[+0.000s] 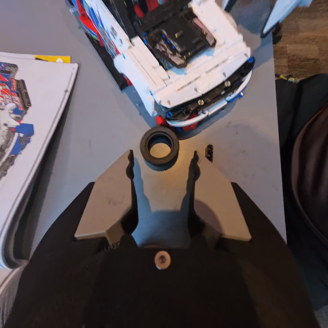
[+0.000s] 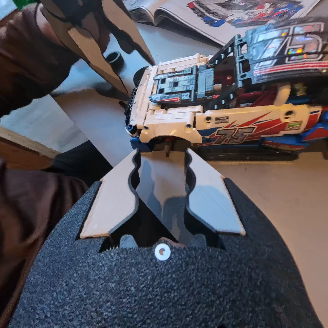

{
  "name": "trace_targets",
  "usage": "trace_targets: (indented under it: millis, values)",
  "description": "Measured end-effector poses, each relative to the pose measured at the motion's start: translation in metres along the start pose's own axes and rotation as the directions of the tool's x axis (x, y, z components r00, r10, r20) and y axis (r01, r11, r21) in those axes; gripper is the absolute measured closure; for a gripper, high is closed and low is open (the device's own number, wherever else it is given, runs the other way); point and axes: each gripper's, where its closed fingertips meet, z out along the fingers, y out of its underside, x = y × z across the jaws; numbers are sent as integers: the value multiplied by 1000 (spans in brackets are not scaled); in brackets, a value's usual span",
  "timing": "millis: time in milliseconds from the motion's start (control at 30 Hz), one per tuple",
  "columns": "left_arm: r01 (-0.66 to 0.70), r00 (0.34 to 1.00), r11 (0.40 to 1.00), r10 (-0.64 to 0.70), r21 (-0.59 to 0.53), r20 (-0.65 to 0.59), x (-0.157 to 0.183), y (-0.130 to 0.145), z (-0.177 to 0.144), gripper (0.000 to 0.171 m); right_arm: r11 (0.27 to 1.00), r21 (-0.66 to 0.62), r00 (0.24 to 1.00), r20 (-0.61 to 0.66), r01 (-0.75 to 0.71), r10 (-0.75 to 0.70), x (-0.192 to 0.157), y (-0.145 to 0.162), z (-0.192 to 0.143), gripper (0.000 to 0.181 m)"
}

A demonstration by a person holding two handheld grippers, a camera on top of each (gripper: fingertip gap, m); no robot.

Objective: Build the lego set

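A white, red and blue lego race car (image 1: 177,58) stands on the grey table, its front end facing my left gripper. A loose black tyre (image 1: 159,150) lies flat just in front of the car's nose. My left gripper (image 1: 163,153) is open and empty, its fingertips on either side of the tyre's near edge. A small black lego piece (image 1: 209,152) lies just right of the right fingertip. In the right wrist view the car (image 2: 221,113) shows side-on. My right gripper (image 2: 161,150) is open and empty, just short of the empty front wheel arch (image 2: 168,138). The left gripper (image 2: 140,79) and the tyre (image 2: 114,59) show at upper left.
An open instruction booklet (image 1: 32,134) lies on the table at left; it also shows in the right wrist view (image 2: 221,16) behind the car. The table's right edge (image 1: 278,159) drops to dark fabric and a brown floor. A brown sleeve (image 2: 26,58) fills the right view's left side.
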Motion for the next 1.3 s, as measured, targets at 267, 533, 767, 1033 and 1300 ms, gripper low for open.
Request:
trace_targets:
  millis: [267,533,767,1033,1300]
  values:
    - [-23,955,998,6,-57,-295,2,-22,21,83,1000,25,1000,-1,-14,14,-19,-3,20,137]
    - [-99,902,994,70,-46,-426,14,-32,27,112,997,58,996,74,-50,46,-21,-6,30,145]
    - [-100,896,995,89,-3,-435,6,-47,7,111,994,88,991,116,-71,61,-25,-26,25,146]
    - [-65,901,998,56,-7,-430,-14,-29,-35,110,990,98,981,175,-106,88,-42,-64,48,145]
    - [20,939,999,-6,37,-345,-16,-1,-65,108,995,65,971,232,-73,56,-66,-81,79,143]
